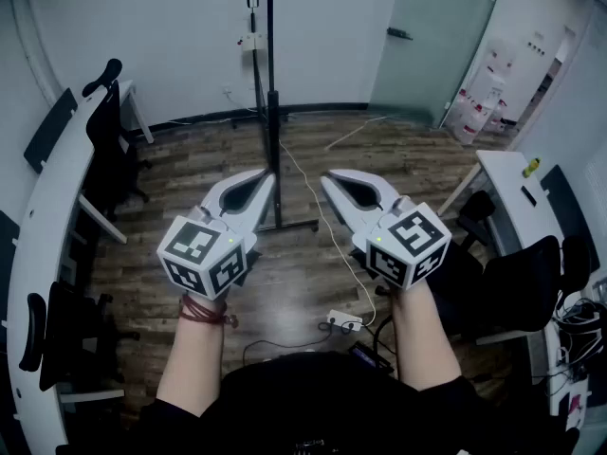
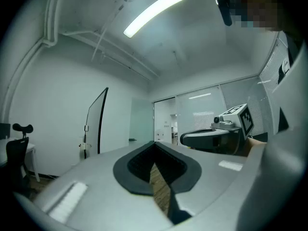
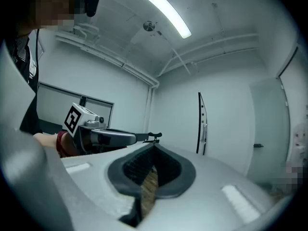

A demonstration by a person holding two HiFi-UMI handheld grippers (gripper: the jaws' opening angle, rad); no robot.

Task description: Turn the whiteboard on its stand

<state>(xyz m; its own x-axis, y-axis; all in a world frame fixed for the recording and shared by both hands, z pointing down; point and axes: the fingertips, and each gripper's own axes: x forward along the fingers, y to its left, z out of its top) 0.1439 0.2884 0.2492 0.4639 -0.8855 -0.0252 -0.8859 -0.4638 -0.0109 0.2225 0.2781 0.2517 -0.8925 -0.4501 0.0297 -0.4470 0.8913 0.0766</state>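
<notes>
Approach step: left gripper and right gripper are level, jaws closed together, both empty. The tall black-framed whiteboard on its stand stands edge-on ahead, well apart from both. Next move probably calls for closing in and opening a gripper onto the frame edge.

Looking along my left gripper, I see its two grey jaws meet at the tips with nothing between the dark pads. A sliver of wooden floor shows through the gap below. Beyond them, to the left, the whiteboard stands almost edge-on to me, well apart from the jaws. The right gripper sits level at the right. A black chair is at the far left, and a strip light glows overhead.
</notes>
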